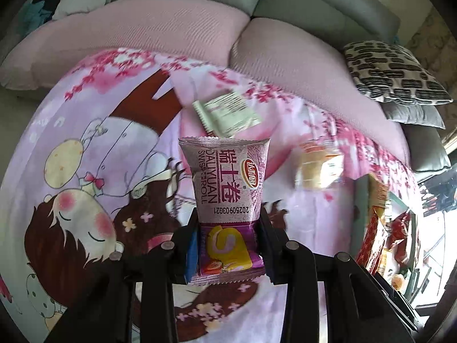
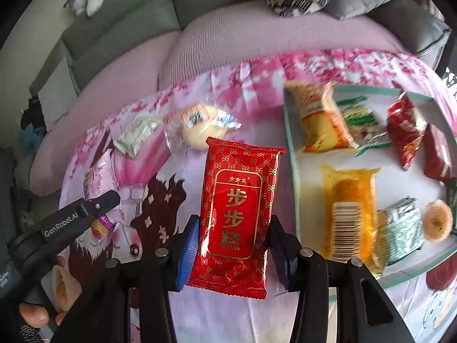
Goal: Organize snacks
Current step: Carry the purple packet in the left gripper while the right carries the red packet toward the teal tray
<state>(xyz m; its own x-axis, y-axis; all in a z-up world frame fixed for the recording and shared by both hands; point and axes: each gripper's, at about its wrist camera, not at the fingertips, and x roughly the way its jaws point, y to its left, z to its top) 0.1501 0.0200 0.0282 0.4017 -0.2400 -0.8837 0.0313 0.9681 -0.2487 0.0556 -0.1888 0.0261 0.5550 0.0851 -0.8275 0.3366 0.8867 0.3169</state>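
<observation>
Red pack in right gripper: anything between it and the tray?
Nothing visible. The red pack is clamped in the right gripper above the cloth, and the tray sits just to its right. The tray's near-left floor between the two orange packs looks bare, though the frame is blurred.

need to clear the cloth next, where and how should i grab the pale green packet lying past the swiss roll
Grip the pale green packet across its short width at mid-body, coming straight down from above. It lies flat and slightly askew on the printed cloth, so align the hand-held gripper's fingers with its long edges. The crimped ends look too thin to hold well.
</observation>
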